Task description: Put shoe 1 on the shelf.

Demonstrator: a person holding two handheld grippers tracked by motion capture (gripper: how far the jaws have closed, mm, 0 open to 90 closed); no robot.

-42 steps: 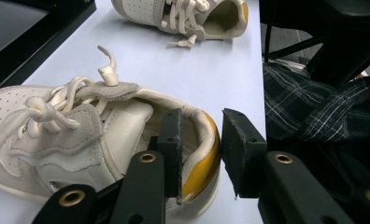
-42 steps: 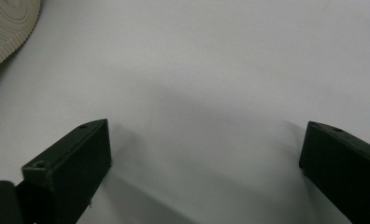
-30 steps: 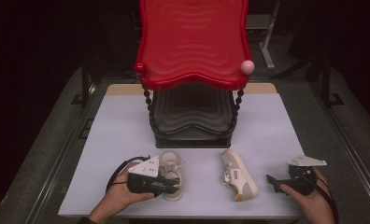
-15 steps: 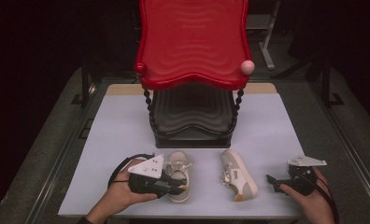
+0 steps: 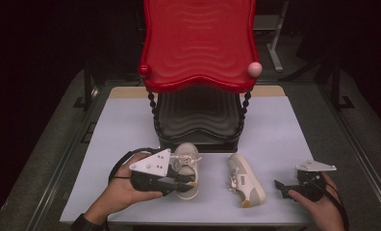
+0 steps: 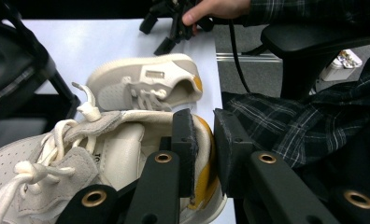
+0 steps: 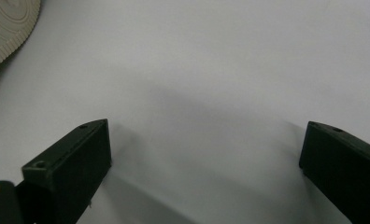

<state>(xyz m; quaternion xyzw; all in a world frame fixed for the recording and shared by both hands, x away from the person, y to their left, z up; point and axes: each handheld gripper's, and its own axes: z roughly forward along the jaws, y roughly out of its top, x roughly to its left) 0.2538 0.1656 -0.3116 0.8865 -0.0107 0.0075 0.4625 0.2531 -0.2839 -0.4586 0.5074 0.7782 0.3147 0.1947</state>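
The left claw [image 5: 191, 180] was clamped on the heel collar of the near sneaker [image 5: 185, 166], one pad [image 6: 185, 140] inside the opening and the other [image 6: 230, 154] outside against the yellow-lined heel. That sneaker appeared lifted and tipped, toe towards the red rack [image 5: 198, 43], at the rack's near-left foot. Because the grip took only the thin heel rim, the main risk I judged was the shoe pivoting or slipping out under the weight of its toe end. The loose laces [image 6: 57, 140] hung free on the rack's side of the claw and could snag on the rack's beaded post [image 5: 155, 110] if the shoe were carried inward.

The second sneaker [image 5: 246, 180] lay on its side on the desk [image 5: 285, 125], at the rack's near-right foot, close beside the held one. A swing of the lifted shoe could knock it towards the near desk edge.

The right claw [image 5: 282, 185] rested near the desk's near-right corner, right of the second sneaker, its jaws wide apart with nothing between them; in the right gripper view its pad [image 7: 73, 168] sat just over bare desk.

Farther back, the rack was the one holder in view. Its dark lower shelf [image 5: 198, 113] looked empty, and the red top tray, as far as its ribbed surface showed, held nothing.
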